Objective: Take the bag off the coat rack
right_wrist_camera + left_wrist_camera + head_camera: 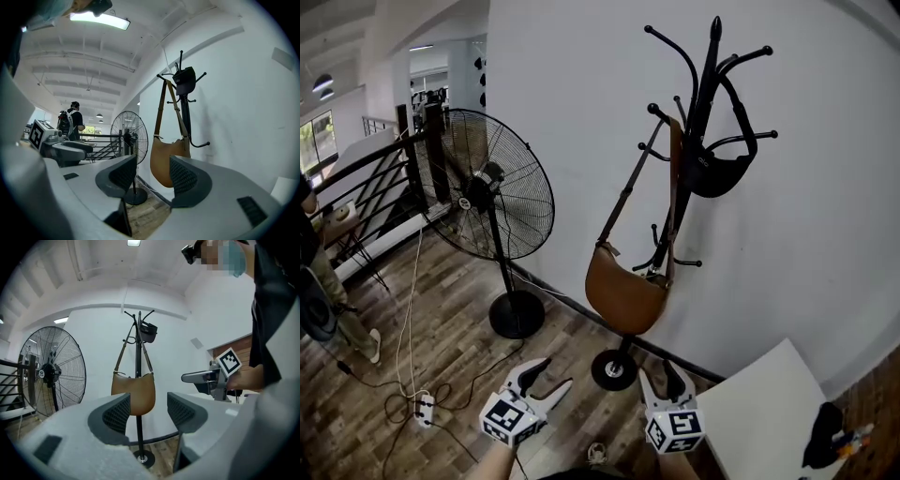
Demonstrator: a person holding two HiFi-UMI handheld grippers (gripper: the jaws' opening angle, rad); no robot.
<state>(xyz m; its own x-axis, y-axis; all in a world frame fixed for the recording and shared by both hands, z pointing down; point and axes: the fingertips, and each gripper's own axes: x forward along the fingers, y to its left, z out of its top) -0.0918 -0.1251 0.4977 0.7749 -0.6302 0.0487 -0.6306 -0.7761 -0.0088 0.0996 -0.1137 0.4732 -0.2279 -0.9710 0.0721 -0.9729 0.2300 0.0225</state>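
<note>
A black coat rack [698,112] stands against the white wall. A brown shoulder bag [623,295] hangs from it by a long strap, and a small black bag [712,173] hangs higher up. The brown bag [133,392] and the rack [138,380] show between the jaws in the left gripper view. In the right gripper view the brown bag [164,159] hangs beyond the jaws. My left gripper [546,373] and right gripper [661,377] are both open and empty, held low, well short of the rack.
A large black pedestal fan [492,197] stands left of the rack, with cables and a power strip [422,408] on the wood floor. A white table [769,412] sits at the lower right. A railing [384,178] and a person are at the far left.
</note>
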